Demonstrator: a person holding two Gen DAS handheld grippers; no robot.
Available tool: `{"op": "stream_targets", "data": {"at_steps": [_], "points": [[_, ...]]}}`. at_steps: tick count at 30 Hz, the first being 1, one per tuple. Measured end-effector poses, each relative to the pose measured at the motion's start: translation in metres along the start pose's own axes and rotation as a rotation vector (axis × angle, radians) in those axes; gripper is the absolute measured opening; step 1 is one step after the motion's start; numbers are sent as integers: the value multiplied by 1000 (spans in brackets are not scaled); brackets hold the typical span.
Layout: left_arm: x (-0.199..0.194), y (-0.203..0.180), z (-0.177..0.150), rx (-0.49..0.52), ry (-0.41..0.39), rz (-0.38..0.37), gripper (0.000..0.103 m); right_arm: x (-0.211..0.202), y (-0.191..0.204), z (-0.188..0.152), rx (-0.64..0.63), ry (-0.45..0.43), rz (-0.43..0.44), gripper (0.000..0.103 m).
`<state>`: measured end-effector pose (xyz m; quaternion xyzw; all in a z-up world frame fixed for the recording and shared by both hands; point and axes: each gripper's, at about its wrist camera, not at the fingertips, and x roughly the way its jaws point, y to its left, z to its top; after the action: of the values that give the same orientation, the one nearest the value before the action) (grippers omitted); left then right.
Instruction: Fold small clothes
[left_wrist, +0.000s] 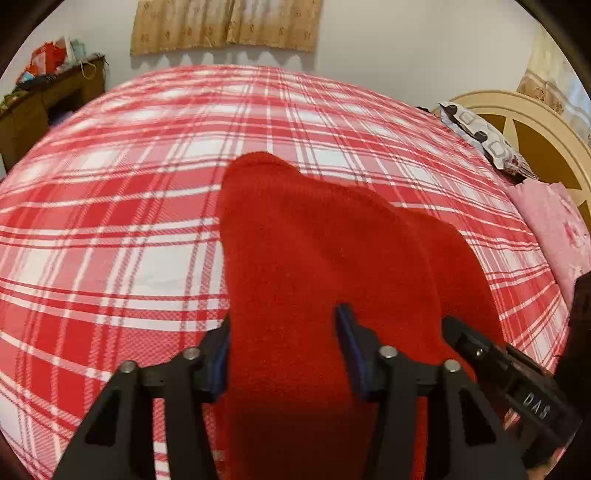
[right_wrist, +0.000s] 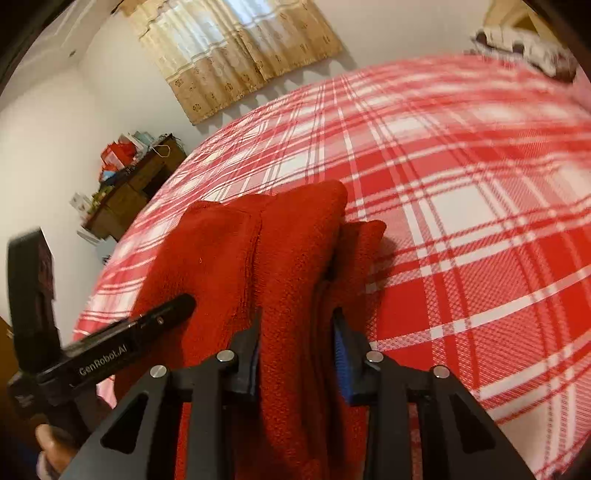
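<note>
A red fleece garment (left_wrist: 314, 240) lies on the red-and-white plaid bed (left_wrist: 110, 221), running away from me. My left gripper (left_wrist: 284, 325) has its jaws apart with the red cloth between them. In the right wrist view the garment (right_wrist: 266, 251) shows folded layers, and my right gripper (right_wrist: 297, 325) has its jaws around a thick bunch of it. The right gripper's finger (left_wrist: 480, 347) shows at the right of the left wrist view. The left gripper (right_wrist: 162, 314) shows at the left of the right wrist view, resting on the garment.
A brown patterned pillow (left_wrist: 484, 136) and a pink cloth (left_wrist: 554, 229) lie by the cream headboard (left_wrist: 524, 118) at right. A wooden desk with clutter (left_wrist: 48, 96) stands at far left. A beige curtain (left_wrist: 225, 26) hangs on the far wall.
</note>
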<state>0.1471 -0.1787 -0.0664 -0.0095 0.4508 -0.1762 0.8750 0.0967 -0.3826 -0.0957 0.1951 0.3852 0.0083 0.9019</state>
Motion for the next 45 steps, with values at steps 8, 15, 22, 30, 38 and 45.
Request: {"op": "stream_targets", "data": {"at_steps": [8,15,22,30,38,45], "points": [[-18,-9,1,43,-44,59,39,-24,10,-1,-5,-44,-14,30],[-41,-13,-4,74,-97,114,29,-43,29,-2,-23,-83,-3,30],[-60,-10,-5,105,-132,135,11,-45,33,-6,-22,-85,-40,30],[-24,24,2,-22,-17,26,82,-25,0,-16,53,-19,-25,30],[28,33,5,-118,147,-142,89,-1,-38,-6,179,40,58,70],[18,17,2,-48,120,-188,55,11,-22,4,87,79,88,47]]}}
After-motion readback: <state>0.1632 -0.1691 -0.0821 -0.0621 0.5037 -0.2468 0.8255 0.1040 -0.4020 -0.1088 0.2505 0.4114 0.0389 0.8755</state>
